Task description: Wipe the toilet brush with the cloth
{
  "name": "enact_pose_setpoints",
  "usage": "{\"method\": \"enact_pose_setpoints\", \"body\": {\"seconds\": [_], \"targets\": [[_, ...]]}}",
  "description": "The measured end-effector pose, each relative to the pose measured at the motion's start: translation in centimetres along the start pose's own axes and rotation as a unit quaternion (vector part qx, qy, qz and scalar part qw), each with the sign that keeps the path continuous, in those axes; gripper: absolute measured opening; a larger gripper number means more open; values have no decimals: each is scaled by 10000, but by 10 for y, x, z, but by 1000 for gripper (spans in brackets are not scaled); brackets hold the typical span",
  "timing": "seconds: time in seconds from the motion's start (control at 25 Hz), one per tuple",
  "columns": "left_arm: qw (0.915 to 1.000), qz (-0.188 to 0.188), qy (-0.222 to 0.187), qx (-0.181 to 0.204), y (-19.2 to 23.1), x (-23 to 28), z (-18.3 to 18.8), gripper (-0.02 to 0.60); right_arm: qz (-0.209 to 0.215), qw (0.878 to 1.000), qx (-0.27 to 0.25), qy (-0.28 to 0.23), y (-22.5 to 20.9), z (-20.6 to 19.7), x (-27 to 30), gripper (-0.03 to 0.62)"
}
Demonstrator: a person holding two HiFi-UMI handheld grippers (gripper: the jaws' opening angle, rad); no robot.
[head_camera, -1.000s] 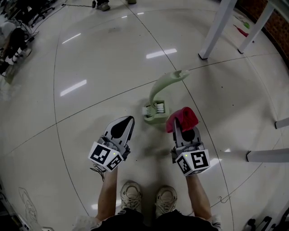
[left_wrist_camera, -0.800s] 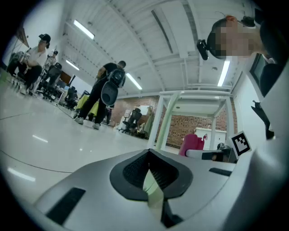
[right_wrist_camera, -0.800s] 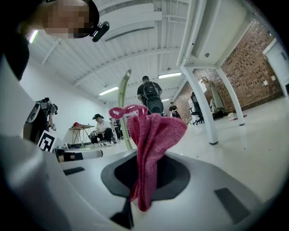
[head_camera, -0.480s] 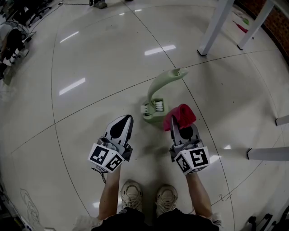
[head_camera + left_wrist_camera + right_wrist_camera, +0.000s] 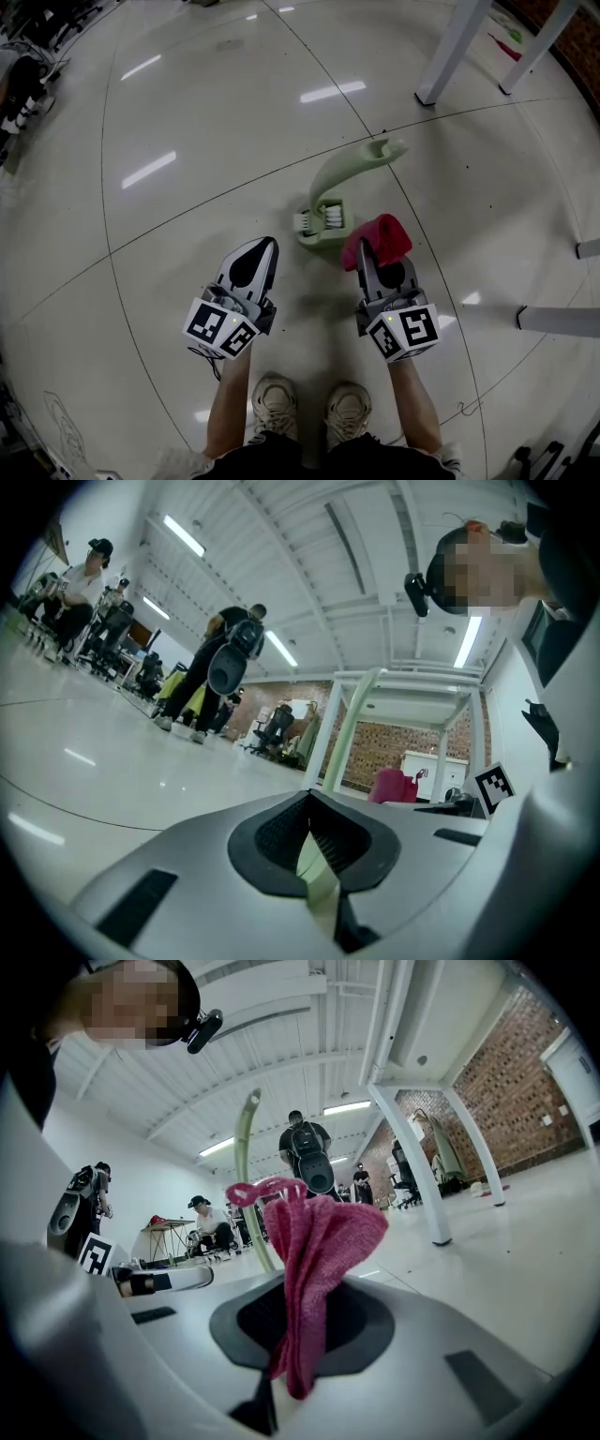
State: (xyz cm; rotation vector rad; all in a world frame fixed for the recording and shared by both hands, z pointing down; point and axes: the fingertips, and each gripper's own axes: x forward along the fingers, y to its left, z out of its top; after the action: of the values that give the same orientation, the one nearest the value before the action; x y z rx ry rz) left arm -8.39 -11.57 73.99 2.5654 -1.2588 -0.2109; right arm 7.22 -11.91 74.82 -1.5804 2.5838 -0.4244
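Cloth is in hand: your right gripper has its jaws clamped on the pink fold, which sticks out past the tips. Left gripper has its jaws pressed together with nothing held. Toilet brush lies on the floor just far of both grippers, bristle head near, curved green handle running far-right, and neither gripper holds it. Cloth sits just right of the brush head; whether they touch can't be told. So picking up the cloth looks done. Wiping reads as not yet begun. Your left gripper probably needs to steady the brush first, then handle and head remain to be rubbed.
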Motion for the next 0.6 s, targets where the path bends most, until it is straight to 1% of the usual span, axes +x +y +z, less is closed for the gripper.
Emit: {"method": "enact_pose_setpoints", "body": {"seconds": [0.2, 0.44, 0.6], "targets": [[9999, 52, 106, -58, 6, 2, -11, 3, -5, 9999, 92, 63, -4, -6, 2, 31], [9996, 124, 201, 128, 9, 5, -17, 3, -7, 9997, 97, 209, -5, -21, 3, 31], [9996, 130, 204, 170, 10, 8, -18, 3, 11, 9996, 35, 292, -7, -28, 4, 31]]}}
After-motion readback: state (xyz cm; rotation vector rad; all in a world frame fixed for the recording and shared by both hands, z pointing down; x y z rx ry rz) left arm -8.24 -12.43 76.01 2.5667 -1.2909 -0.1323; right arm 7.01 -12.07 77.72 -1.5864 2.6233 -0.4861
